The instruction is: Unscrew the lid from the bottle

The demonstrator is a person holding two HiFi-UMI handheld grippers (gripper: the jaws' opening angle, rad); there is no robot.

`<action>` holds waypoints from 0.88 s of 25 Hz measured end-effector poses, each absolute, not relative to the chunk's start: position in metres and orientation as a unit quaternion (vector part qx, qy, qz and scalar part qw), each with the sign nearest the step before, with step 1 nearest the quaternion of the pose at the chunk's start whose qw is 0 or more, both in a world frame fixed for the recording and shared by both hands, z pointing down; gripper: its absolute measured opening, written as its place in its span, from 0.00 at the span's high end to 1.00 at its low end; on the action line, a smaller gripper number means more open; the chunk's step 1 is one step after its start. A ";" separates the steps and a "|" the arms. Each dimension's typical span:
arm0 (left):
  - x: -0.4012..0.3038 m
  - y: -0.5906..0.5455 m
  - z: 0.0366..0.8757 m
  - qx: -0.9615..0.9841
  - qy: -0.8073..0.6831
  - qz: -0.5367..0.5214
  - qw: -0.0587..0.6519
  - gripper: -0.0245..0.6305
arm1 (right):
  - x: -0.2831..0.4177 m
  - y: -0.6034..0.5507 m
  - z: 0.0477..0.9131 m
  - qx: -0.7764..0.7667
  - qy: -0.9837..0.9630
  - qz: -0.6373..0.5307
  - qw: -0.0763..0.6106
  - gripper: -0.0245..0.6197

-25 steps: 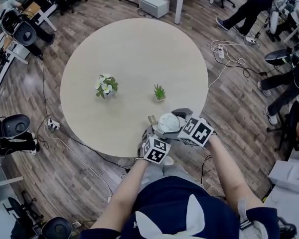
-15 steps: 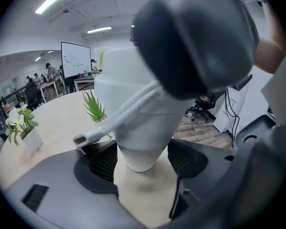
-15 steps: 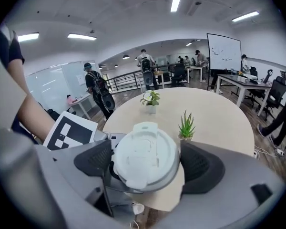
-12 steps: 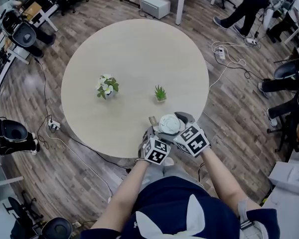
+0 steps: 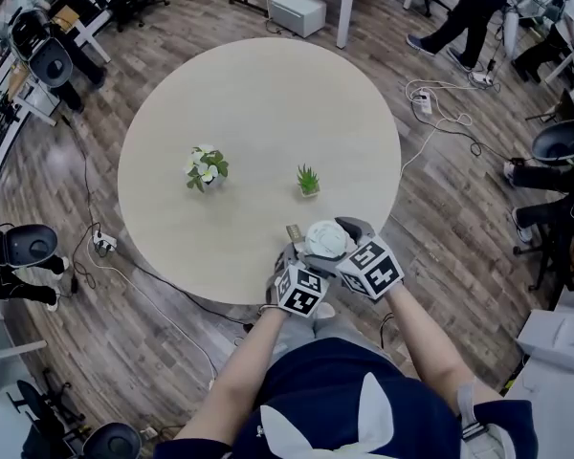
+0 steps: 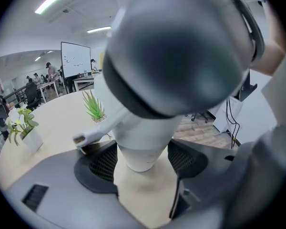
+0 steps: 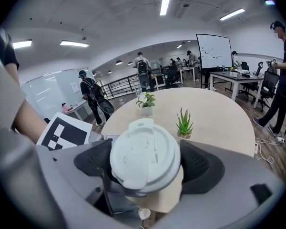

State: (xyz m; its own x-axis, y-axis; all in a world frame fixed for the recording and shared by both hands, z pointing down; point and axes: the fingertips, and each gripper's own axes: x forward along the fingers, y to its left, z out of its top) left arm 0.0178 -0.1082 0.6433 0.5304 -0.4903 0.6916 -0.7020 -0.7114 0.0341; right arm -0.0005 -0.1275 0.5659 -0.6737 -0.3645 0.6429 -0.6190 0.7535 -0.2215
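A white bottle [image 6: 142, 144] is held over the near edge of the round table [image 5: 258, 94]. My left gripper [image 6: 143, 162] is shut on its narrow lower part, one mesh pad on each side. The bottle's white lid [image 7: 144, 156] faces up and sits between the jaws of my right gripper [image 7: 145, 170]. Those jaws have just been opening and stand wide beside the lid's rim. In the head view both grippers meet at the lid [image 5: 322, 239], with the left gripper [image 5: 301, 256] below left and the right gripper [image 5: 337, 233] to the right. A small tab [image 6: 86, 138] sticks out from the bottle's side.
On the table stand a white pot of flowers [image 5: 205, 165] and a small green succulent [image 5: 308, 179], both beyond the bottle. Cables [image 5: 430, 113] lie on the wooden floor. Office chairs, desks and people surround the table.
My right gripper has rolled around the lid, its marker cube swinging from the right of the lid to below it. The left gripper and bottle have stayed put.
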 end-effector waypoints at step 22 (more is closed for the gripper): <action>0.017 -0.109 0.645 0.861 -0.342 0.343 0.157 0.44 | -0.005 -0.119 0.564 0.087 -0.914 0.151 0.366 0.29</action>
